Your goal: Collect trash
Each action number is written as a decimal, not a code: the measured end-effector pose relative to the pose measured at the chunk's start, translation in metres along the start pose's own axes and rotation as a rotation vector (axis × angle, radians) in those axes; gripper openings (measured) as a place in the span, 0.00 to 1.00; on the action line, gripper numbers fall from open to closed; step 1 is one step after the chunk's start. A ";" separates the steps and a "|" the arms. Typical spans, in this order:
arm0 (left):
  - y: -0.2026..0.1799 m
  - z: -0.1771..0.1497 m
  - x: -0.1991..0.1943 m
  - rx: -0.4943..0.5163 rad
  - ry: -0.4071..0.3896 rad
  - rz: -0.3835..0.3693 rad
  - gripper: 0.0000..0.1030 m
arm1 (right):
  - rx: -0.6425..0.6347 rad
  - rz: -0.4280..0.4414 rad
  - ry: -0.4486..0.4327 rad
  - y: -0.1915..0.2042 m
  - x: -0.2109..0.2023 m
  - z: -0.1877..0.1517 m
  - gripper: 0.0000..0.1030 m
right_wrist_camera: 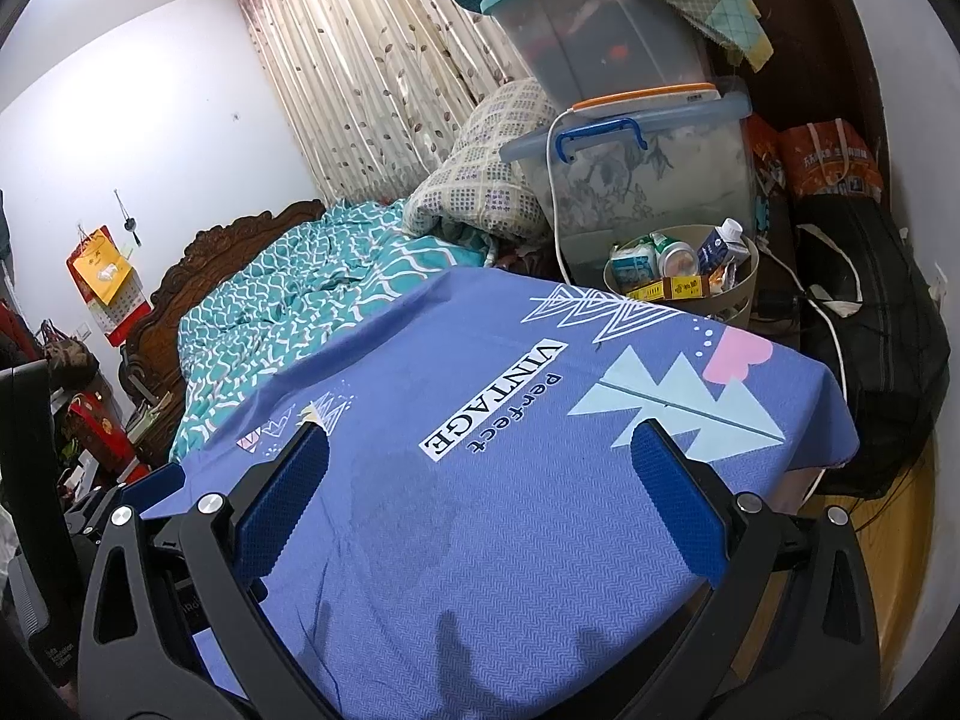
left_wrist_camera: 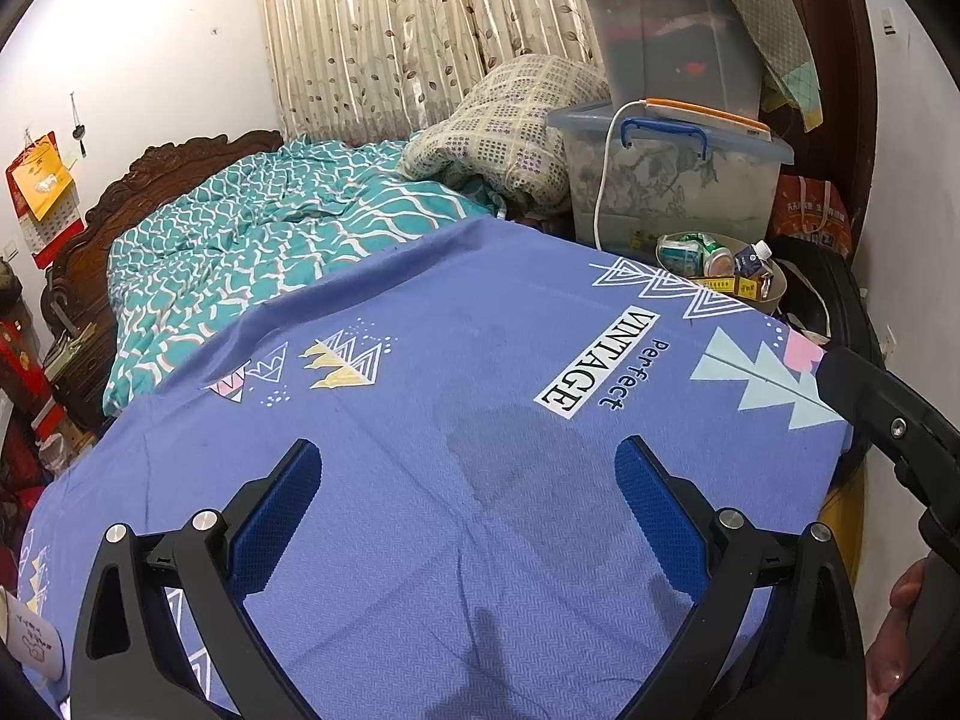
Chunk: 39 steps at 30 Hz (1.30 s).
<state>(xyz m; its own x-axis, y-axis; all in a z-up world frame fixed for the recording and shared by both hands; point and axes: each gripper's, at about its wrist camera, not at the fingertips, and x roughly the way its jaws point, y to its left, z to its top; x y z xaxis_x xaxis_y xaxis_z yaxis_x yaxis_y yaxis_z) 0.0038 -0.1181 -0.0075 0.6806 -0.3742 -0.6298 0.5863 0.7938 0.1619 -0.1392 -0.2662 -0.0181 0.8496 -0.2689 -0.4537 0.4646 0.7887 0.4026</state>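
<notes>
Left tool [left_wrist_camera: 468,492]: held low over the blue printed cloth [left_wrist_camera: 456,360], its blue-padded fingers [left_wrist_camera: 276,516] spread wide apart with nothing between them.
Right tool [right_wrist_camera: 480,480]: level over the same cloth, fingers apart and empty; in the left wrist view its black body [left_wrist_camera: 882,414] enters from the right edge, a hand [left_wrist_camera: 900,630] below it.
Trash: cartons, a small bottle and wrappers fill a beige wastebasket [right_wrist_camera: 735,300] just past the cloth's far right corner.
Cloth surface: bare between both tools and the far edge, with a faint darker patch [left_wrist_camera: 510,450] near the middle.
Edges: the cloth drops off at the right, where wooden floor [right_wrist_camera: 900,540] shows; a black bag [right_wrist_camera: 876,324] sits right of the wastebasket.
Far side: stacked clear storage bins [right_wrist_camera: 636,180] stand directly behind the wastebasket, a white cable [right_wrist_camera: 555,210] hanging down their front.
Left: a bed with a teal quilt [left_wrist_camera: 252,240] meets the cloth's far left edge.
</notes>
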 end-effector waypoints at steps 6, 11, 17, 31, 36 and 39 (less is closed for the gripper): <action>0.000 -0.002 0.000 0.006 0.003 -0.003 0.92 | 0.000 0.000 0.002 0.000 0.000 0.000 0.97; -0.001 0.000 0.001 0.007 0.003 -0.003 0.92 | 0.001 0.000 0.002 0.000 0.001 0.000 0.97; -0.001 -0.002 0.002 0.013 0.006 -0.006 0.92 | 0.002 0.000 0.004 0.000 0.001 -0.002 0.97; 0.002 -0.004 0.003 0.006 0.011 -0.022 0.92 | 0.002 -0.001 0.006 0.000 0.002 -0.001 0.97; 0.003 -0.004 0.005 0.007 0.026 -0.018 0.92 | 0.003 0.000 0.006 0.000 0.002 -0.002 0.97; 0.005 -0.003 0.005 0.006 0.029 -0.021 0.92 | -0.001 0.000 0.007 0.000 0.002 -0.004 0.97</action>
<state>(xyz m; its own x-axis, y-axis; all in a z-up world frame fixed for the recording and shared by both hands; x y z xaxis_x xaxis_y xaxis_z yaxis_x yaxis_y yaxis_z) 0.0089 -0.1151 -0.0125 0.6552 -0.3763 -0.6550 0.6027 0.7831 0.1530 -0.1381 -0.2643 -0.0225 0.8478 -0.2649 -0.4595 0.4644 0.7893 0.4017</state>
